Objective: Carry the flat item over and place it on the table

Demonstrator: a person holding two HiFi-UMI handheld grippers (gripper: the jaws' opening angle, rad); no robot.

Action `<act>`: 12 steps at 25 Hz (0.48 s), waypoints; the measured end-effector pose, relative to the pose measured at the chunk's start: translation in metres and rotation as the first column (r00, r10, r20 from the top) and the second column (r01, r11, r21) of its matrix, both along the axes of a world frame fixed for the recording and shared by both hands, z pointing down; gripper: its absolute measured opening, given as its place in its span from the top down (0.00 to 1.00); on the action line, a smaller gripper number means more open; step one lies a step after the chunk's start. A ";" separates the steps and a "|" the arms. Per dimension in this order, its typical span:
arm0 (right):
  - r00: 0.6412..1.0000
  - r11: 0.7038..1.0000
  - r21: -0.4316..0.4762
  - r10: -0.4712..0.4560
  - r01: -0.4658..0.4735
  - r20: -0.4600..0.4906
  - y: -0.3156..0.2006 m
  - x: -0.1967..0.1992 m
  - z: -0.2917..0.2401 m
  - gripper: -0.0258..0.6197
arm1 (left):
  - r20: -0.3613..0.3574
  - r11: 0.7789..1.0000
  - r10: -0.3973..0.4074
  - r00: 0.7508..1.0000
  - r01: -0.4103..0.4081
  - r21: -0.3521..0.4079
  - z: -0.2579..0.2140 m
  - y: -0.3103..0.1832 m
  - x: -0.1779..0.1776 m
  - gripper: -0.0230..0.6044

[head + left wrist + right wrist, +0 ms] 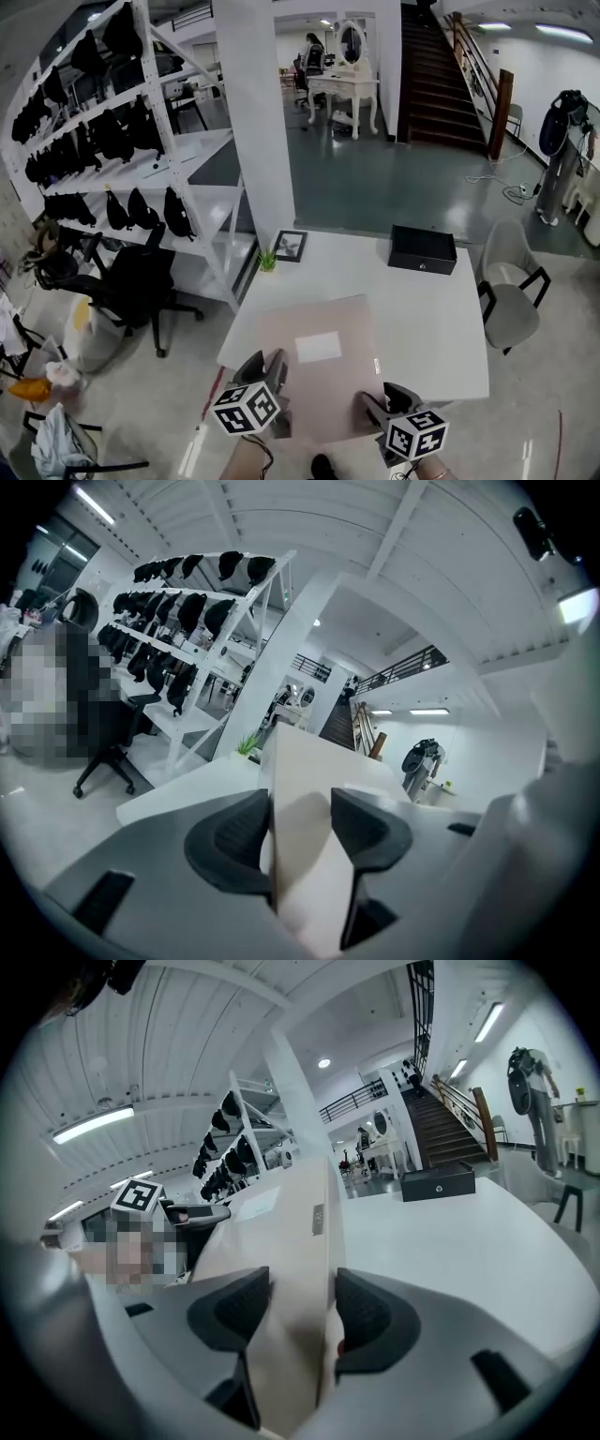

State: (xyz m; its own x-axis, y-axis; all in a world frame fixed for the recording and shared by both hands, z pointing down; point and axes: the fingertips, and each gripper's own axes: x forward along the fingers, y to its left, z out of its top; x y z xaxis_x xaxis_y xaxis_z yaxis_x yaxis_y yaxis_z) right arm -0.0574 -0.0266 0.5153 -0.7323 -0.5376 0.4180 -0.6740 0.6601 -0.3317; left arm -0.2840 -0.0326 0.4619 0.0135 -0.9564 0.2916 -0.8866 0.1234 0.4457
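Note:
A flat beige cardboard box [319,375] with a white label hangs level over the near edge of the white table [427,314], partly past it. My left gripper [270,367] is shut on the box's near left edge, and my right gripper [379,401] is shut on its near right corner. In the left gripper view the box [305,780] stands edge-on between the jaws [300,832]. The right gripper view shows the box [286,1241] pinched the same way by that gripper [300,1312], with the table [450,1241] stretching beyond.
A black case [422,249] lies at the table's far right. A framed picture [290,246] and a small plant [268,260] stand at its far left corner. A grey chair [511,295] is to the right, a black office chair [136,281] and white shelving [202,150] to the left.

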 end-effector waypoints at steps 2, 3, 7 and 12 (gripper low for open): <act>1.000 1.000 0.005 0.024 -0.024 -0.005 -0.011 -0.006 -0.001 0.61 | -0.005 1.000 0.021 1.000 -0.021 -0.001 0.001 -0.016 -0.006 0.63; 0.999 0.999 0.007 0.036 -0.036 -0.008 -0.017 -0.007 -0.002 0.61 | -0.007 1.000 0.031 1.000 -0.031 -0.001 0.001 -0.023 -0.008 0.63; 0.997 0.997 0.002 0.082 -0.082 -0.013 -0.030 -0.005 0.000 0.61 | -0.010 0.997 0.075 0.997 -0.075 -0.002 0.003 -0.047 -0.005 0.63; 0.990 0.990 -0.015 0.138 -0.138 -0.014 -0.044 -0.002 0.006 0.61 | -0.006 0.993 0.120 0.993 -0.120 -0.012 0.010 -0.073 0.000 0.63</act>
State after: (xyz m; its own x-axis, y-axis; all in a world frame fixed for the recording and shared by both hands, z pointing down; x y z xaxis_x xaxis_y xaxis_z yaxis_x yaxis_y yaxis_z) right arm -0.0591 -0.0703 0.5218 -0.6458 -0.6268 0.4360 -0.7627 0.5551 -0.3319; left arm -0.2841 -0.1056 0.4717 0.1297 -0.9442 0.3028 -0.8930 0.0216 0.4495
